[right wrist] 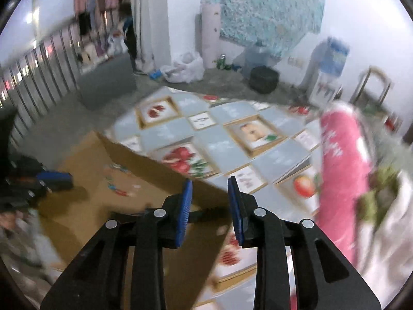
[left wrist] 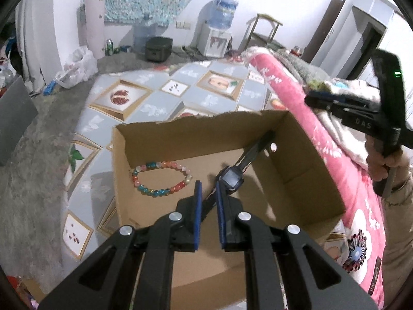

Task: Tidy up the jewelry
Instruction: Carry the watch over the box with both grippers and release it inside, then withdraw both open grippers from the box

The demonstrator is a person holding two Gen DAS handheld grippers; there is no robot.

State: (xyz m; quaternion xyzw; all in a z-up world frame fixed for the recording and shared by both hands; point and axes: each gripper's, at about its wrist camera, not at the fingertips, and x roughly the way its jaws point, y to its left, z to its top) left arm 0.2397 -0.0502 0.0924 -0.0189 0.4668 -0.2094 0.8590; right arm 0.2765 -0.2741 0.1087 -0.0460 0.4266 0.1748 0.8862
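Observation:
An open cardboard box [left wrist: 296, 170] sits on a patterned mat. A bracelet of coloured beads [left wrist: 161, 178] lies on its floor at the left. A dark wristwatch [left wrist: 232, 175] lies in the box, its strap running up to the far right corner. My left gripper [left wrist: 207, 188] hovers over the box with its blue pads apart; the watch's near strap passes between them, not clamped. My right gripper [right wrist: 209, 186] is open and empty above the box's right rim [right wrist: 155, 162]. It also shows in the left wrist view [left wrist: 322, 100], held high at the right. The right wrist view is blurred.
A pink quilt [left wrist: 322, 139] is heaped along the right of the box. The patterned mat [left wrist: 160, 98] covers the floor. Far off stand a water dispenser [left wrist: 216, 38], a dark case [left wrist: 158, 49], a white bag [left wrist: 77, 67] and a wooden chair [left wrist: 263, 31].

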